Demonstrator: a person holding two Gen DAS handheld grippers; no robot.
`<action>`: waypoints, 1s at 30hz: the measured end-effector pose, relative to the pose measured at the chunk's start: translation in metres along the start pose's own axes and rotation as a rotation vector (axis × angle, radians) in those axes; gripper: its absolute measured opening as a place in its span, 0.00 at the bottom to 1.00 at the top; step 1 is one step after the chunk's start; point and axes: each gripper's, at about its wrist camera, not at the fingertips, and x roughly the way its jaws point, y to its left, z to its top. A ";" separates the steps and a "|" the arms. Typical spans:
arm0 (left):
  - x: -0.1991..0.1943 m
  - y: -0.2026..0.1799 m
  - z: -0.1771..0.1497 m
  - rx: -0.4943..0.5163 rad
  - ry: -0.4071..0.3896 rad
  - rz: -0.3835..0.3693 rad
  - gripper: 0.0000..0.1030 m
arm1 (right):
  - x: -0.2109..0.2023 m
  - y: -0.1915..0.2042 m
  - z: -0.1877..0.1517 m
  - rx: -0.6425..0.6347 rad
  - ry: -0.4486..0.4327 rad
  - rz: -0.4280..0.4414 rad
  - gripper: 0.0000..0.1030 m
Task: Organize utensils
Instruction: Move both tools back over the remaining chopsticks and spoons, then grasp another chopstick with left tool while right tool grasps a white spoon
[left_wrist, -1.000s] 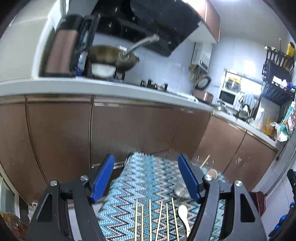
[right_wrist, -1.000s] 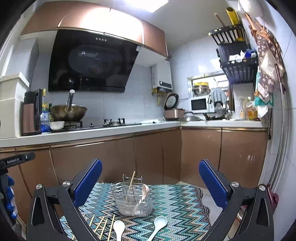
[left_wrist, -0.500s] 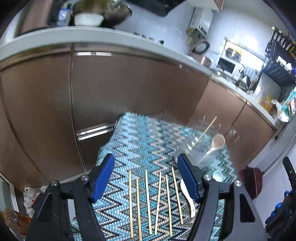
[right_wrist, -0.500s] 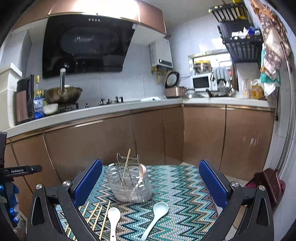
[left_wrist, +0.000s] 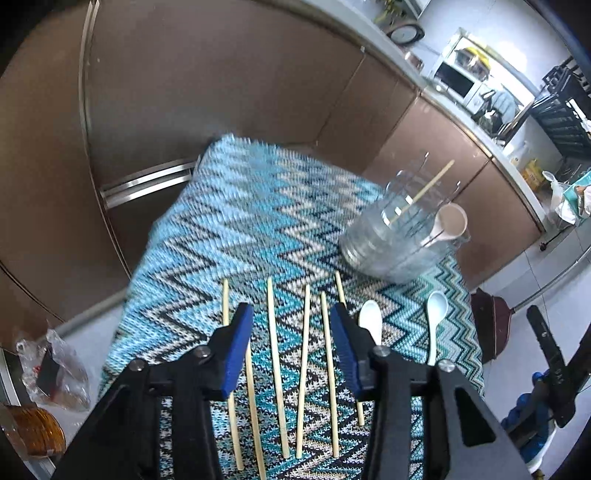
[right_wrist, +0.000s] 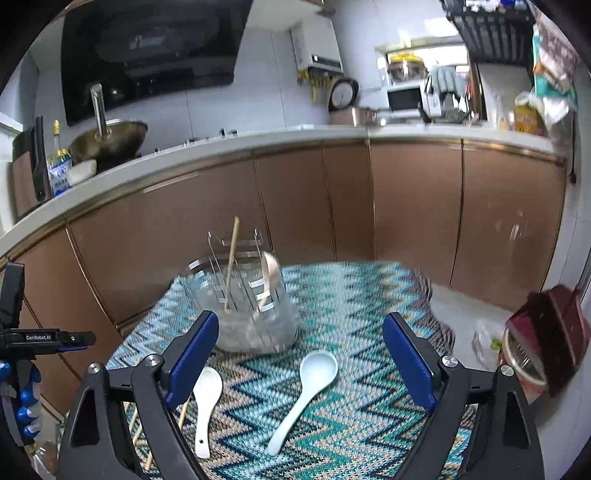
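Note:
Several wooden chopsticks (left_wrist: 275, 354) lie side by side on a blue zigzag mat (left_wrist: 240, 221). My left gripper (left_wrist: 291, 339) is open and hovers just above them. Two white spoons (left_wrist: 371, 321) lie to their right; they also show in the right wrist view (right_wrist: 207, 402), (right_wrist: 306, 391). A clear utensil holder with a wire rack (right_wrist: 247, 306) stands behind them and holds one chopstick (right_wrist: 231, 266) and one spoon (right_wrist: 269, 273). My right gripper (right_wrist: 299, 365) is open and empty above the larger spoon.
Brown cabinets (right_wrist: 332, 206) and a countertop run behind the mat. A wok (right_wrist: 109, 138) sits on the stove. A dustpan and bin (right_wrist: 546, 339) stand on the floor at right. A plastic bag (left_wrist: 55, 369) lies on the floor at left.
Both grippers have tilted down and moved closer to the mat. The left one now sits low over the chopsticks. The right one has come nearer to the spoons and the holder.

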 end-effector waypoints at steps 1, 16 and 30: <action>0.007 0.001 0.000 -0.006 0.017 -0.001 0.38 | 0.004 -0.001 -0.002 0.002 0.010 0.001 0.85; 0.075 0.028 0.011 -0.090 0.211 -0.017 0.23 | 0.053 -0.025 -0.034 0.053 0.160 0.034 0.78; 0.100 0.033 0.015 -0.036 0.285 0.068 0.16 | 0.085 -0.038 -0.048 0.078 0.255 0.081 0.70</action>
